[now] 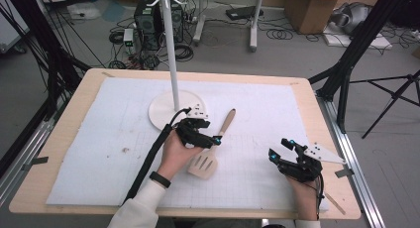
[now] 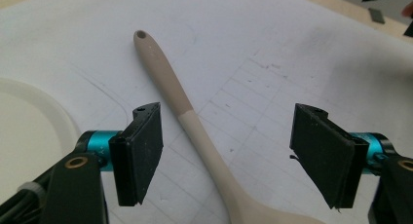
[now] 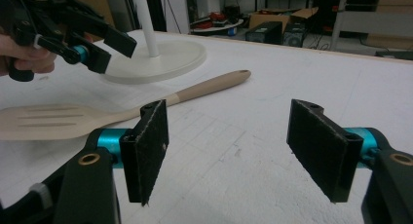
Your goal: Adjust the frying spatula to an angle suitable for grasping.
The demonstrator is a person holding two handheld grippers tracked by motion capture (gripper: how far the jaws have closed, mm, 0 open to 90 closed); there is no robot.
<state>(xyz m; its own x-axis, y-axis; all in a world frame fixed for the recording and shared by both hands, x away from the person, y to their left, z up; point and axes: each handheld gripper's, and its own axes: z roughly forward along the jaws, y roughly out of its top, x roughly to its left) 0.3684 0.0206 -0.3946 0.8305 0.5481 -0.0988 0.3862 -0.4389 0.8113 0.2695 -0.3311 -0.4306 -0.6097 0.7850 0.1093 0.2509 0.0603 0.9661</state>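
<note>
A wooden slotted spatula [image 1: 227, 123] lies flat on the white mat, its head toward me and its handle pointing away to the right. My left gripper [image 1: 210, 131] hovers open just above the handle's middle. In the left gripper view the handle [image 2: 195, 121] runs between the two jaws of that gripper [image 2: 229, 112] with clear gaps on both sides. My right gripper [image 1: 280, 147] stands open over bare mat to the right, holding nothing. The right gripper view looks past its own jaws [image 3: 229, 112] to the spatula [image 3: 73, 121] and the left gripper [image 3: 112, 52].
A white stand with a round base [image 1: 161, 111] and a tall pole [image 1: 173, 54] topped by hooks rises just behind the left gripper. The white mat [image 1: 99, 139] covers most of the wooden table [image 1: 64, 119]. Beyond it lie cables, tripods and boxes on the floor.
</note>
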